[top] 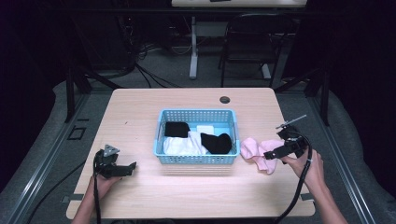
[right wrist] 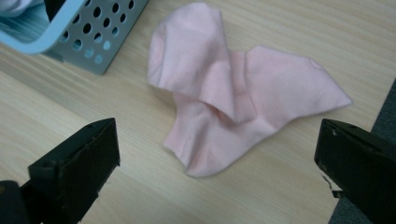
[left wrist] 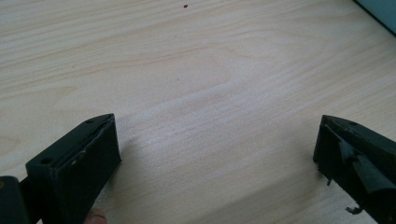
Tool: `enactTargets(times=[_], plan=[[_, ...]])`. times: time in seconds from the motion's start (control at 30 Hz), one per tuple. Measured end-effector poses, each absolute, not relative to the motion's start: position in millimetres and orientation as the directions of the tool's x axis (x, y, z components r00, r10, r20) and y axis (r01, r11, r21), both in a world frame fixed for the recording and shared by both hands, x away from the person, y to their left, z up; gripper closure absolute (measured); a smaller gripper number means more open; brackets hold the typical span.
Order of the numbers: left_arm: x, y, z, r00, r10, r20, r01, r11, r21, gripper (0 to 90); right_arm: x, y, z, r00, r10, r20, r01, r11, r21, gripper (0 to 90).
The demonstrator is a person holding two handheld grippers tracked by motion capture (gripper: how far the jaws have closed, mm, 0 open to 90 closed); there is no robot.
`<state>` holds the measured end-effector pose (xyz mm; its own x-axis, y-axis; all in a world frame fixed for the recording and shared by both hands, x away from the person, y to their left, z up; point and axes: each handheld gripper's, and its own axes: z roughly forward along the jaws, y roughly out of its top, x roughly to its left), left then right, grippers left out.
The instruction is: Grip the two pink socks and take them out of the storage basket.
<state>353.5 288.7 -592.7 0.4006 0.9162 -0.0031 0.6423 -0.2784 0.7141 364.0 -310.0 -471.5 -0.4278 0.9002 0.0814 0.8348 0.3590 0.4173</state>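
Just ahead of right gripper: pink sock.

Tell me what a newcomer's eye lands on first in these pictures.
First the blue basket at the middle of the table, holding black and white cloth pieces. Next the pink cloth, lying crumpled on the wood just beside the basket's right end, with the right hand-held gripper open over it. The left hand-held gripper sits open over bare wood at the left.

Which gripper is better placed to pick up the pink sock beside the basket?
The right gripper: its open jaws already frame the pink sock right of the blue basket. The left gripper is open over bare table, across the basket.
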Motion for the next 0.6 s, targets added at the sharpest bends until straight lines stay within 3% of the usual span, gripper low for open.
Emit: enactTargets(times=[0.27, 0.6], plan=[[354, 289, -593, 0.401, 0.916, -0.003, 0.642, -0.278, 0.714, 0.4, 333, -338, -493, -0.404, 0.910, 0.096, 0.844, 0.330, 0.422, 0.0], [354, 289, -593, 0.401, 0.916, -0.004, 0.642, -0.278, 0.715, 0.3, 337, -345, -524, -0.382, 0.920, 0.091, 0.889, 0.339, 0.308, 0.3]])
